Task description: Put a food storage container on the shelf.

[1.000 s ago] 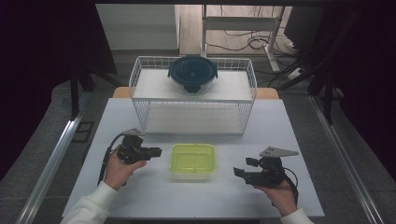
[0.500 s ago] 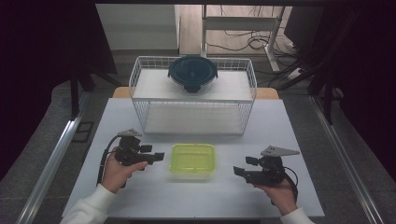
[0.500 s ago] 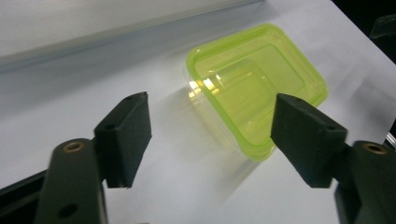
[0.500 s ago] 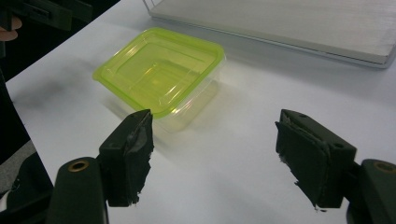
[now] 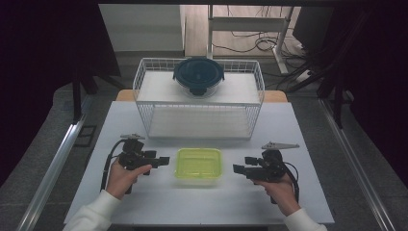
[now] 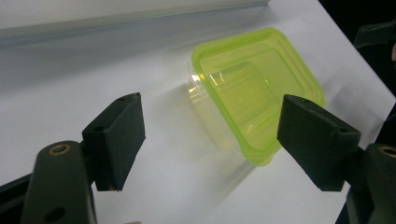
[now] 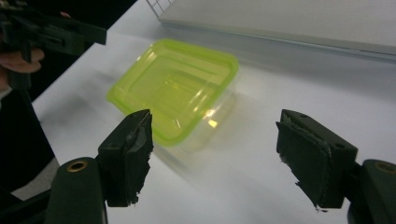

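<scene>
Flanking the green-lidded container [image 5: 198, 163] on the white table [image 5: 308, 130]: left gripper [image 5: 162, 160] jaws just opened wide, empty; right gripper [image 5: 239, 169] jaws wide apart, empty.

A white table [image 5: 308, 144] is seen at centre frame. Grey floor [image 5: 48, 120] lies at both sides, dark curtains [image 5: 43, 43] hang at the upper corners, and cables [image 5: 255, 43] are strewn at top.

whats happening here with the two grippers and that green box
A person holds a gripper in each hand on either side of a lidded yellow-green container on the white table. The left gripper, jaws just opened, and the right gripper both point at it with nothing between their jaws.
</scene>
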Demonstrator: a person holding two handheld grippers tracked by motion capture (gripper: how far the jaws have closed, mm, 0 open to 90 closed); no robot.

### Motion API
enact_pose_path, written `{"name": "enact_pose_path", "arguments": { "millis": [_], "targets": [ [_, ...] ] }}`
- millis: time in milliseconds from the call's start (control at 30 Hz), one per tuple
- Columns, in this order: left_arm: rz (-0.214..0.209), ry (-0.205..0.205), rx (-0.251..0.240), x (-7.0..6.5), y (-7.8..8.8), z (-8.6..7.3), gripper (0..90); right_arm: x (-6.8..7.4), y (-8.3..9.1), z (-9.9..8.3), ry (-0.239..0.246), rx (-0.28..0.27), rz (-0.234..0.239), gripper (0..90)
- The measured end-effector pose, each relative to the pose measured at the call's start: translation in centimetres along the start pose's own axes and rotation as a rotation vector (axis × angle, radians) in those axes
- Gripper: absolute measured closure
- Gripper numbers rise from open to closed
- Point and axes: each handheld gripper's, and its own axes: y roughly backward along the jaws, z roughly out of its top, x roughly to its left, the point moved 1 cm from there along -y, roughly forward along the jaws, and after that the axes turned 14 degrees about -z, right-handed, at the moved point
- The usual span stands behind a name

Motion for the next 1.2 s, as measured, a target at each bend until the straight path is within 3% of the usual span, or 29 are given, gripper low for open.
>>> {"name": "enact_pose_path", "arguments": {
  "millis": [133, 333, 467, 900, 1167, 1200],
  "targets": [
    [-0.023, 0.032, -0.013, 0.4, -0.3, 0.2, 24.4, 0.1, -1.1, 1.1, -0.022, 0.015, 0.039, 29.8],
    [-0.064, 0.068, -0.01, 1.2, -1.5, 0.5, 26.9, -0.1, -3.0, 1.9, -0.045, 0.057, 0.049, 32.1],
    [-0.089, 0.099, 0.003, 1.8, -2.8, 0.6, 29.6, -0.6, -5.0, 2.2, -0.094, 0.098, 0.068, 34.4],
    [-0.127, 0.135, 0.05, 3.1, -4.6, 0.4, 37.1, -0.6, -7.6, 1.5, -0.147, 0.19, 0.09, 41.6],
    [-0.165, 0.156, 0.068, 3.3, -5.1, 0.2, 43.0, -0.5, -8.5, 1.1, -0.174, 0.221, 0.088, 52.4],
    [-0.172, 0.159, 0.073, 3.3, -5.2, 0.2, 47.5, -0.6, -8.5, 1.1, -0.192, 0.22, 0.1, 54.6]
  ]
}}
